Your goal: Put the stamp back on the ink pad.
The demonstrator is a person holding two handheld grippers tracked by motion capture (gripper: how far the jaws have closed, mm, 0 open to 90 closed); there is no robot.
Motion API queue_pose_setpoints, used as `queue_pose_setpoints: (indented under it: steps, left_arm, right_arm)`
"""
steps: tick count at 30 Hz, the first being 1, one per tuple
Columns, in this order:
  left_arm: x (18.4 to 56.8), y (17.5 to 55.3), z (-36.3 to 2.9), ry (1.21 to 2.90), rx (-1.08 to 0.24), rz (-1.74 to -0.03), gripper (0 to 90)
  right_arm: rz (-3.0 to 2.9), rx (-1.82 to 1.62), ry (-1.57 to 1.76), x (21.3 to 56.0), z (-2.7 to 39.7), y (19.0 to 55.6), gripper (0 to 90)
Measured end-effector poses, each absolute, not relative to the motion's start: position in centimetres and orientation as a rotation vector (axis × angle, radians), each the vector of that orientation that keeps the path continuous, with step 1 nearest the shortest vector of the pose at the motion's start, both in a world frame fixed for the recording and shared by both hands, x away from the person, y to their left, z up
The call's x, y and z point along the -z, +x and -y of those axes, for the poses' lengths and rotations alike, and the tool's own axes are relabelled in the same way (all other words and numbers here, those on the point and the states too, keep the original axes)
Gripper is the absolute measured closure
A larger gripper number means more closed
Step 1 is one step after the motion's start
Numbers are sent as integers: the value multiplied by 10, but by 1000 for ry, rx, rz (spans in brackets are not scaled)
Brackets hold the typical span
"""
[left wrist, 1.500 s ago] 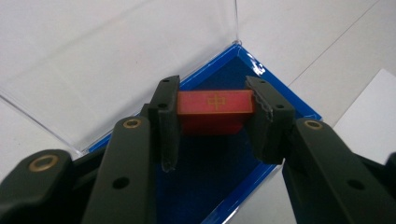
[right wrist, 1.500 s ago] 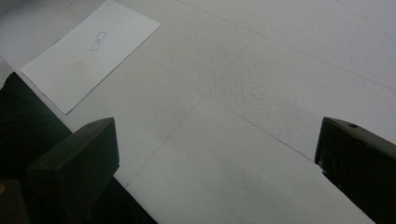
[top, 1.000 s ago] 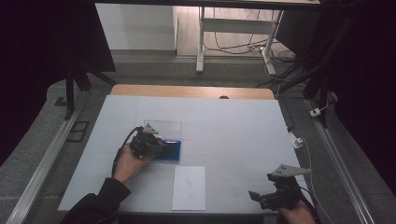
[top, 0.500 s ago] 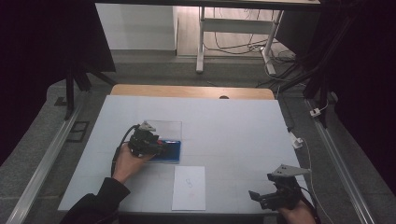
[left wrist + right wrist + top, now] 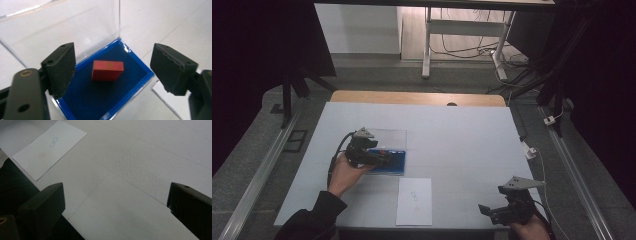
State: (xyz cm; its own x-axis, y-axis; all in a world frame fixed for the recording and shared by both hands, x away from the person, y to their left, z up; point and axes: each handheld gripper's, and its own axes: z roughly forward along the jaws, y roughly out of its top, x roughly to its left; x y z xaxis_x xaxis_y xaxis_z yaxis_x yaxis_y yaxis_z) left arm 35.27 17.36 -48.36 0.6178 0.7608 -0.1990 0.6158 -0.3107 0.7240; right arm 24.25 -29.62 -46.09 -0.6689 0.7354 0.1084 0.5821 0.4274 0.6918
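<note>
Left claw (image 5: 112, 65) has just been opening, jaws spread above the red block (image 5: 107, 70) lying loose in the blue-lined case (image 5: 140, 82), left-centre of table (image 5: 462, 125); light, rigid, grip its long flat sides; right claw (image 5: 115, 205) spread, empty

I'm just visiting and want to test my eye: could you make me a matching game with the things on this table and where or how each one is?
Things:
1. red block
2. clear lid
3. sheet of paper
4. right gripper

States:
A. standing open behind the blue tray
B. flat on the table's near edge
C. lying on the blue lining
D. jaws apart, nothing between them

Pairs: 1-C, 2-A, 3-B, 4-D
</note>
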Motion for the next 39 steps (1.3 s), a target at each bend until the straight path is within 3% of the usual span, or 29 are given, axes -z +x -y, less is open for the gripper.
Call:
queue_pose_setpoints:
  steps: [15, 39]
  left_arm:
    - [474, 340, -178, 2016, -192, -1057, 1]
    - [462, 313, -188, 1977, -102, -977, 0]
  right_arm:
    - [-2470, -1069, 1155, 461, 296, 242, 20]
    - [-2470, -1074, 1154, 461, 296, 243, 20]
